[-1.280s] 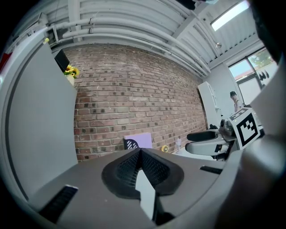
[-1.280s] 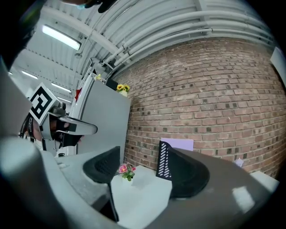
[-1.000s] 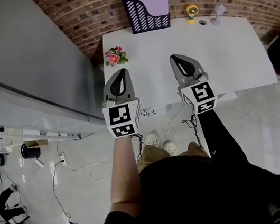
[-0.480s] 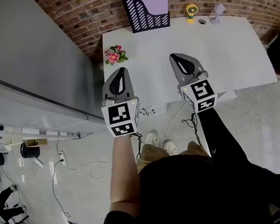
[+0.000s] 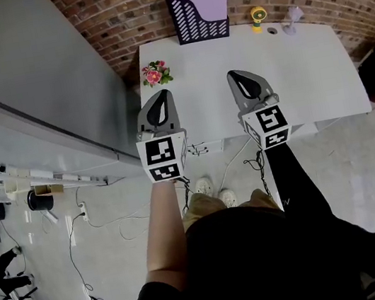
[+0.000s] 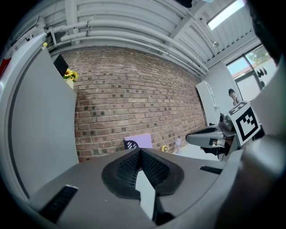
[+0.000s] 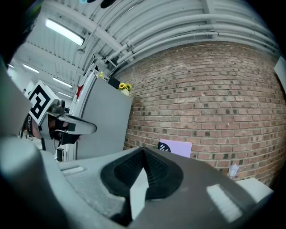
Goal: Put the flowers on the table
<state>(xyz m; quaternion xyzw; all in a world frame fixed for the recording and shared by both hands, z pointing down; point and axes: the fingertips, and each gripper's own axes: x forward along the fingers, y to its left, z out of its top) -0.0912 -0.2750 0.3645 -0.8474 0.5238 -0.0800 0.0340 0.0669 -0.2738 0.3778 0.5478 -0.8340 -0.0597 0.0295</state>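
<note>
Grey moulded jaws on the left gripper (image 5: 160, 97) are pressed together, nothing between them; the right gripper (image 5: 238, 78) is likewise closed and empty. Both hover over the near edge of the white table (image 5: 303, 75). The pink flowers (image 5: 155, 74) rest on its far left corner, just beyond the left gripper, not touching. Judgement: placement looks complete. Yellow flowers (image 6: 69, 75) atop the grey cabinet (image 5: 33, 87) may remain; that cannot be settled.
</note>
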